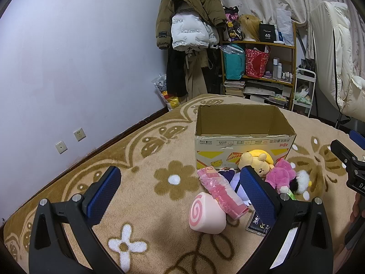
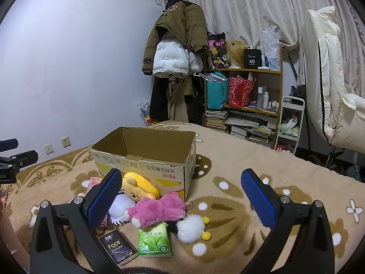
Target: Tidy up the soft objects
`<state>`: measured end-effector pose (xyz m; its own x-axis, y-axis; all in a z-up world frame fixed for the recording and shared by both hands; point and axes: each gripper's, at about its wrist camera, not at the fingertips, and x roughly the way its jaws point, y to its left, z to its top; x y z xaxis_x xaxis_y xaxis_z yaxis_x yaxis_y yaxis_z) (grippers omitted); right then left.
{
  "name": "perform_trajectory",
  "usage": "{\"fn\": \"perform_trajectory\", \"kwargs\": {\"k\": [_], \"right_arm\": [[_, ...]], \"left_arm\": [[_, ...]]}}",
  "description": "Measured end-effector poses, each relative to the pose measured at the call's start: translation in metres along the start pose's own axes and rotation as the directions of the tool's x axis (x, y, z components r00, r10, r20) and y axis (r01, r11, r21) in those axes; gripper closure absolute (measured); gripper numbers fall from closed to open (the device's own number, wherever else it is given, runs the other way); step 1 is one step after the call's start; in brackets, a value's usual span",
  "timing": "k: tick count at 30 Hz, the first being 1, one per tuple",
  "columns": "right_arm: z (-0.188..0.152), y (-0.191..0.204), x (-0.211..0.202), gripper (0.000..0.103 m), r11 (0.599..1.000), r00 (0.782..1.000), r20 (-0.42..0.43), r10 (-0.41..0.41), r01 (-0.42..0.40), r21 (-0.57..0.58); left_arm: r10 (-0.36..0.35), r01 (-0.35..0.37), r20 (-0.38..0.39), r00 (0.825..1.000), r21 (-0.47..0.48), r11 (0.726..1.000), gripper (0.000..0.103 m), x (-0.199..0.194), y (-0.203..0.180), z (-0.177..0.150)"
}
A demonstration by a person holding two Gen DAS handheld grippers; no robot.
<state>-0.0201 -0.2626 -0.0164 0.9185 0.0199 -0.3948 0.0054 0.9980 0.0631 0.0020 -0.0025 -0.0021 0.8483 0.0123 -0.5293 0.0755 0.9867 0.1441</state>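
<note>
An open cardboard box (image 1: 241, 137) (image 2: 146, 157) stands on the patterned blanket. In front of it lies a heap of soft things: a yellow bear plush (image 1: 257, 159) (image 2: 139, 186), a pink plush (image 1: 281, 174) (image 2: 157, 209), a white fluffy ball (image 1: 301, 181) (image 2: 190, 228), a pink swirl roll cushion (image 1: 206, 214) and a pink wrapped pack (image 1: 220, 188). Two tissue packs lie nearest, one black (image 2: 118, 248) and one green (image 2: 154, 242). My left gripper (image 1: 181, 189) hovers open over the roll cushion. My right gripper (image 2: 181, 191) hovers open above the plush heap. Neither holds anything.
The beige flower-patterned blanket (image 1: 141, 164) covers a bed against the white wall. Beyond its far edge stand a coat rack with jackets (image 1: 189, 22), a cluttered shelf (image 1: 257, 68) and a white padded chair (image 2: 330, 91). The left gripper's body (image 2: 13, 162) shows at the left edge.
</note>
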Motion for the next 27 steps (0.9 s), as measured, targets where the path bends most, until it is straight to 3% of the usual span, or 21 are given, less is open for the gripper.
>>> {"fn": "perform_trajectory", "kwargs": {"k": [27], "right_arm": [[0.0002, 0.0006, -0.0002, 0.0, 1.0, 1.0, -0.001, -0.003, 0.003, -0.006]], "left_arm": [[-0.009, 0.009, 0.001, 1.0, -0.003, 1.0, 0.0, 0.0015, -0.0008, -0.0008]]}}
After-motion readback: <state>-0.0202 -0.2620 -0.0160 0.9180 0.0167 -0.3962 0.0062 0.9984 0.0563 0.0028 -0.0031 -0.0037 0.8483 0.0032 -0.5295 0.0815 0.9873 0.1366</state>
